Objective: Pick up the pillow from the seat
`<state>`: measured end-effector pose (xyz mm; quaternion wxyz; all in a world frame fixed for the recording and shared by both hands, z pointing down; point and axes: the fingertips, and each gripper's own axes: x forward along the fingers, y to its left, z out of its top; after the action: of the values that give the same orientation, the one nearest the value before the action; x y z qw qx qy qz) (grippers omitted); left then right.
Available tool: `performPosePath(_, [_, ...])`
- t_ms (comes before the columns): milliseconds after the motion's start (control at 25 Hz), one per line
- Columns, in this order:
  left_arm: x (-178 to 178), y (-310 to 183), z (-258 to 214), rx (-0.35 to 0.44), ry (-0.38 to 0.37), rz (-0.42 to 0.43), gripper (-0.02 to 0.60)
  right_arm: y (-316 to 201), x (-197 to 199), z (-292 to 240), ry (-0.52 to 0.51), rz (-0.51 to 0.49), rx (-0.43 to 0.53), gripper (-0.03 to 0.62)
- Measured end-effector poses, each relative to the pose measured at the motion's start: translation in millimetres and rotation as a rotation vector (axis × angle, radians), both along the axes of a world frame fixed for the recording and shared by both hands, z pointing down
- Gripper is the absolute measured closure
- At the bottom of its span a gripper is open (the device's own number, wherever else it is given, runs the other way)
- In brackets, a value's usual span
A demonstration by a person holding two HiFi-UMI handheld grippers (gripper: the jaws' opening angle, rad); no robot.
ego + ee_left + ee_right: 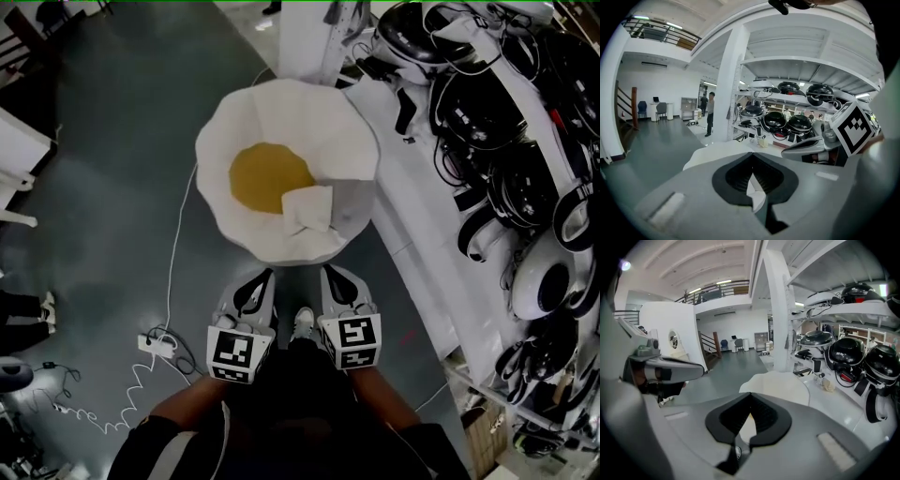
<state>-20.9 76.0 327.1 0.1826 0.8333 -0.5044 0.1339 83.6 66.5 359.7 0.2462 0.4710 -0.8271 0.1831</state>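
Observation:
A white pillow (307, 208) lies on the yellow seat (262, 173) of a round white shell chair (281, 103), toward the seat's front right. Both grippers hang side by side just short of the chair's near rim, apart from the pillow. My left gripper (261, 277) and my right gripper (334, 274) point at the chair. In the left gripper view the left gripper (751, 154) has its jaws together with nothing between them, and the chair's rim (717, 152) shows beyond. The right gripper (751, 395) is likewise shut and empty, facing the chair's back (780, 383).
A white bench (422, 253) loaded with several black and white headsets (525, 169) runs along the right of the chair. A power strip with a coiled white cable (157, 344) lies on the grey floor at the left. A person (710, 112) stands far off by a white pillar (729, 84).

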Motion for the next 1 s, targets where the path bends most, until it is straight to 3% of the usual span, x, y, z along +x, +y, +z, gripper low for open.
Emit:
performPosePath(560, [-32.7,-57.4,47.8,-0.044,0.036,0.039,0.58,-51.4,-16.5,33.7,0.103,0.069,-0.045,0.592])
performPosePath(1000, [-22.0,-90.6,98.3,-0.094,0.026,0.002,0.58,-90.5,-3.0,89.4,0.134,0.048,-0.113,0.592])
